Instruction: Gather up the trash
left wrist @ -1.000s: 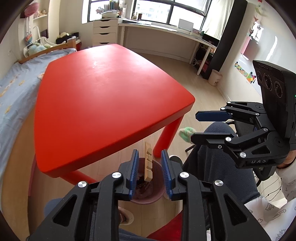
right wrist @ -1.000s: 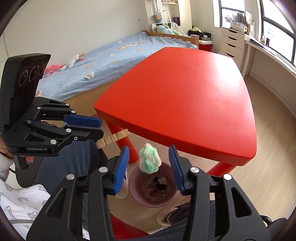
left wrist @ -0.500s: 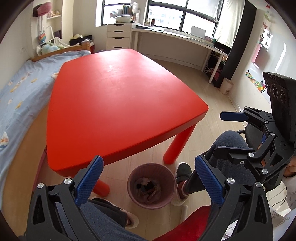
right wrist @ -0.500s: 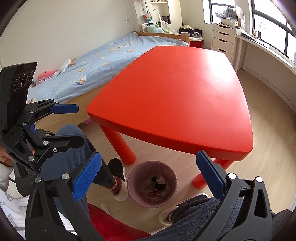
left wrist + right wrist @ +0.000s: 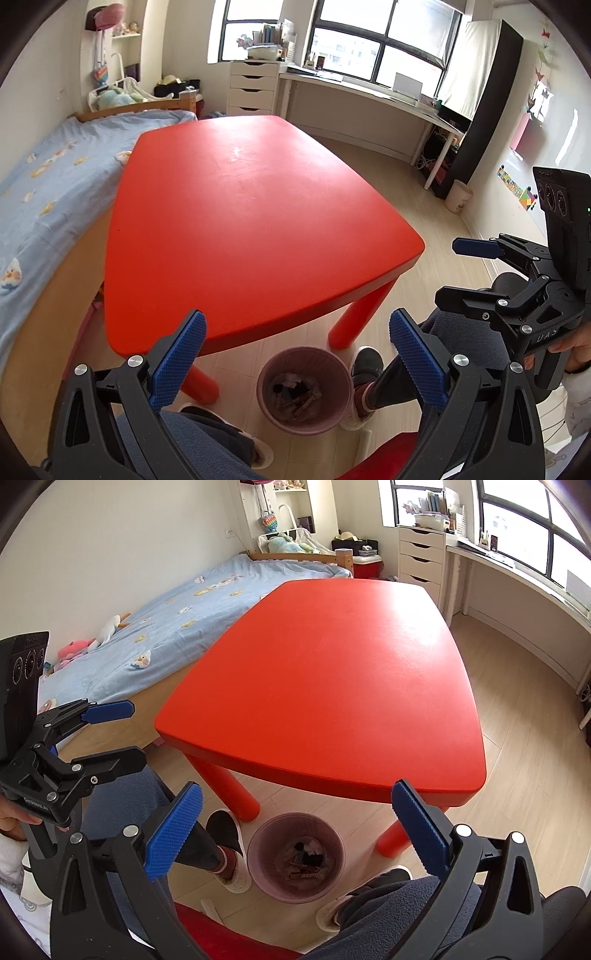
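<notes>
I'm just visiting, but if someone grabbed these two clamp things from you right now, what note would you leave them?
Left gripper: wide open, holding nothing.
Right gripper: wide open, holding nothing.
Both hang above the pink bin on the floor by the near edge of the red table.
Done: trash lies in the bin; no trash shows on the tabletop.
Left: nothing visible to collect; look around the floor before stopping.
</notes>
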{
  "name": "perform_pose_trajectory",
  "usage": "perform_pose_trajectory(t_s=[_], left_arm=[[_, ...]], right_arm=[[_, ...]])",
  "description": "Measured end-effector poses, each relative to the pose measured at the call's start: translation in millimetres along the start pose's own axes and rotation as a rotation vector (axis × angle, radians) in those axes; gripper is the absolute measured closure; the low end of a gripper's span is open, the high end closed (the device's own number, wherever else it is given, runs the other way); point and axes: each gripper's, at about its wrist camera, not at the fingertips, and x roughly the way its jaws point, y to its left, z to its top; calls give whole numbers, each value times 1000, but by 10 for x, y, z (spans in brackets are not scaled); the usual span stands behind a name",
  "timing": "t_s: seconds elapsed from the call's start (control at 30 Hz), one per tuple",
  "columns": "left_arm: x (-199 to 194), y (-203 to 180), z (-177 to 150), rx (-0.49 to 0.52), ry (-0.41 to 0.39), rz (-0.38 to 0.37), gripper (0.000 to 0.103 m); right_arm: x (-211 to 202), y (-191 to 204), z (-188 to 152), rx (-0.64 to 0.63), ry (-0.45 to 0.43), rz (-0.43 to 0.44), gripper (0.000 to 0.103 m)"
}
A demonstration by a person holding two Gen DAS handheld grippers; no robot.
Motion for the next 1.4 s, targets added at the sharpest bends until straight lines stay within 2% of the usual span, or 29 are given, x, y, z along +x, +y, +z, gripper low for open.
perform_pose_trajectory(t_s=[0.5,0.6,0.8,1.03,1.4], left_arm=[[0,201,541,-22,-69,96,8],[34,235,599,-36,-65,83,6],[108,277,632,-64,-32,40,6],[121,225,624,-43,-29,78,6],[99,225,649,-71,-38,44,6]], right_arm=[[-29,-65,682,-1,-99,-35,3],[-2,-86,776,2,-102,-25,3],[-1,-96,828,-10,-107,-27,3],[1,-126,833,-5,-102,-29,3],[15,-156,858,-1,-98,-35,3]])
